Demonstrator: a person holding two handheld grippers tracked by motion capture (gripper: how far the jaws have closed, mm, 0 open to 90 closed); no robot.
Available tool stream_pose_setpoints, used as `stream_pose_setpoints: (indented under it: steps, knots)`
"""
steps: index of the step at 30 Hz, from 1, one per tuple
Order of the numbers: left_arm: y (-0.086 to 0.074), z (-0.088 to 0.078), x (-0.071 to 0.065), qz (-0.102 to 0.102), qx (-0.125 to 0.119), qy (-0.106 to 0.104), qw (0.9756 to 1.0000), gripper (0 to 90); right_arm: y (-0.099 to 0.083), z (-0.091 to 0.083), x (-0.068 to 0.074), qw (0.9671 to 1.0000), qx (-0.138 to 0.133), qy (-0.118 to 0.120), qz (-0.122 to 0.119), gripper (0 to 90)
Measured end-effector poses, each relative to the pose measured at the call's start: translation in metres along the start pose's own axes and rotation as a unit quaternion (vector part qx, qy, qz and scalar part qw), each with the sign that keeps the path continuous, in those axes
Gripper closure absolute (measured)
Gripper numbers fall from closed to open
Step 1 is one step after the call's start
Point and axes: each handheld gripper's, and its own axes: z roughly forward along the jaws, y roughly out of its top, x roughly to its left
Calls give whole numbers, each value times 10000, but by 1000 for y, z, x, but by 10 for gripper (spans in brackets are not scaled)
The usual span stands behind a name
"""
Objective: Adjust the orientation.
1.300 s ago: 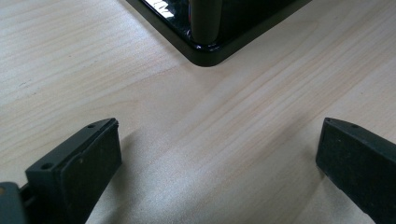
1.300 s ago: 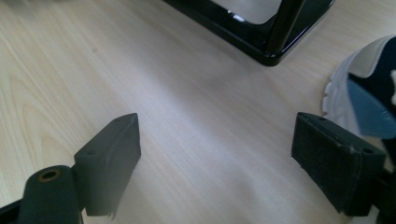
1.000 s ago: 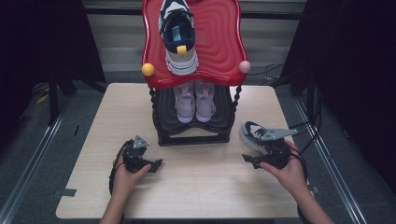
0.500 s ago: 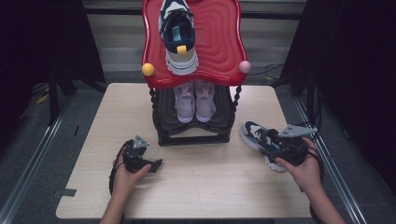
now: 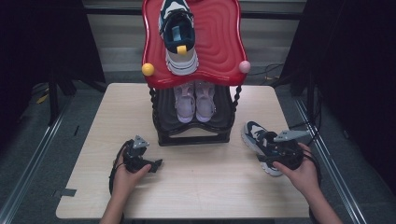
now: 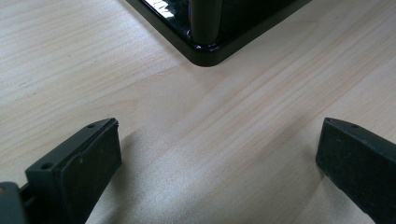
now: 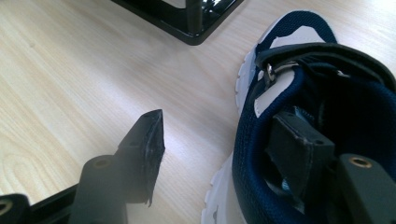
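Observation:
A navy and white sneaker (image 5: 254, 133) lies on the table to the right of the rack, toe pointing away. My right gripper (image 5: 275, 151) is at its heel opening. In the right gripper view one jaw is inside the sneaker (image 7: 299, 51) and the other stands outside, a gap away from its side wall. These jaws (image 7: 222, 126) have just been closing, with the sneaker's collar between them but not pressed. My left gripper (image 5: 155, 164) rests open on the table at front left, with bare wood between its jaws (image 6: 219, 140).
A black shoe rack (image 5: 196, 137) with a wavy red top (image 5: 215, 42) stands mid-table. A matching sneaker (image 5: 177, 37) lies on the top, and a pink pair (image 5: 194, 100) sits on the shelf below. A corner of the rack's base (image 6: 205, 51) is just ahead of the left gripper.
My right gripper has shifted slightly to the right and settled onto the sneaker's heel opening. The left gripper has stayed still.

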Motion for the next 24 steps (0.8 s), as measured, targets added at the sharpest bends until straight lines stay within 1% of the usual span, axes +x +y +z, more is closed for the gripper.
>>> stream_pose_setpoints:
  steps: [1, 4, 6, 7, 9, 11, 13, 14, 15, 18, 21, 24]
  knots:
    - [0, 0, 0, 2, 1, -2, 10000, 0, 1, 0, 2, 10000, 27, 27, 29, 365]
    - [0, 0, 0, 1, 1, 0, 10000, 0, 3, 1, 8, 9999, -30, 128, 51, 349]
    - [0, 0, 0, -1, 0, 0, 10000, 0, 3, 1, 10, 10000, -16, 94, -17, 355]
    - [0, 0, 0, 4, 0, 7, 10000, 0, 3, 1, 11, 10000, 4, 75, 22, 376]
    - [0, 0, 0, -4, -10, -5, 10000, 0, 1, -2, 9, 10000, -2, 19, 46, 486]
    - [0, 0, 0, -4, 0, -2, 10000, 0, -1, -3, 5, 9999, -62, -56, 143, 613]
    - [0, 0, 0, -6, -15, -11, 10000, 0, -3, -4, 0, 9993, -150, -103, 314, 713]
    - [0, 0, 0, -5, -2, 0, 10000, 0, -3, -4, -2, 9988, -213, -81, 422, 761]
    - [0, 0, 0, -4, -1, 0, 10000, 0, -3, -4, -4, 9986, -229, -116, 458, 779]
    - [0, 0, 0, 1, -4, 3, 10000, 0, -1, -1, -7, 9970, -395, -148, 654, 807]
    - [0, 0, 0, -3, -1, 0, 10000, 0, 4, 5, -7, 9953, -471, -322, 782, 819]
    - [0, 0, 0, 17, 2, 18, 10000, 0, 12, 15, -10, 9933, -529, -446, 924, 820]
